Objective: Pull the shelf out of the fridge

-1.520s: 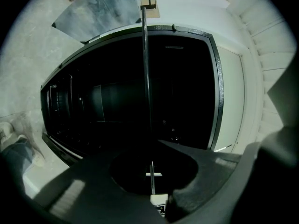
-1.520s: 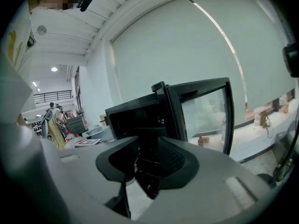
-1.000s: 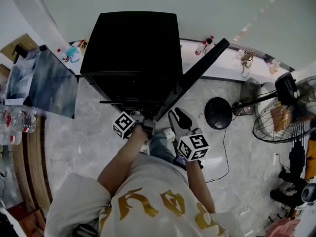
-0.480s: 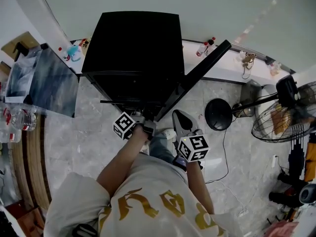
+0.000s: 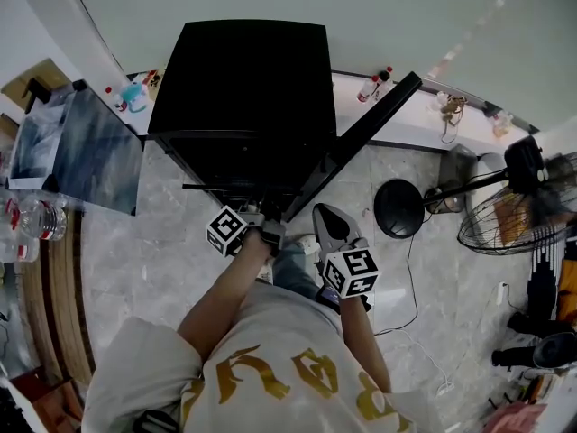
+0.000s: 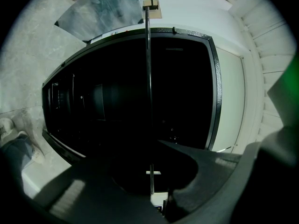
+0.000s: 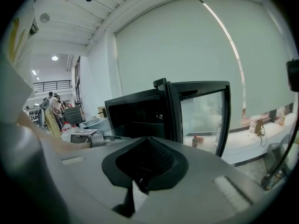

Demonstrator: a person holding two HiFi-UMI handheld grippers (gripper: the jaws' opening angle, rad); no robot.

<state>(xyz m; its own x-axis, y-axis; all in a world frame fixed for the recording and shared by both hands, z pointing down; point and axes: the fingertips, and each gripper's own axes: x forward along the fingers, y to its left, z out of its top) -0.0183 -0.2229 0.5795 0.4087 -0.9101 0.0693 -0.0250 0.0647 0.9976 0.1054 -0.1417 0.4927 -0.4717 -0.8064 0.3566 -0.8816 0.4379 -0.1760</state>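
The black fridge (image 5: 239,79) stands on the floor ahead of me, its glass door (image 5: 361,133) swung open to the right. A thin wire shelf edge (image 5: 203,187) shows across the fridge's mouth. My left gripper (image 5: 261,216) is at that opening. In the left gripper view the shelf's front wire (image 6: 148,78) runs down into my left gripper (image 6: 152,195), whose jaws are shut on it against the dark interior (image 6: 103,101). My right gripper (image 5: 326,213) hovers just right of it by the door's lower corner, shut and empty (image 7: 140,178), facing the fridge (image 7: 135,111) and the door (image 7: 203,111).
A standing fan (image 5: 518,210) and its round black base (image 5: 398,207) stand to the right, with a cable (image 5: 410,278) on the marble floor. At left is a table with a tilted panel (image 5: 81,152) and a water bottle (image 5: 41,219). Small bottles (image 5: 374,84) sit on the ledge behind.
The right gripper has shifted very slightly; the left gripper and the shelf wire stay where they were.
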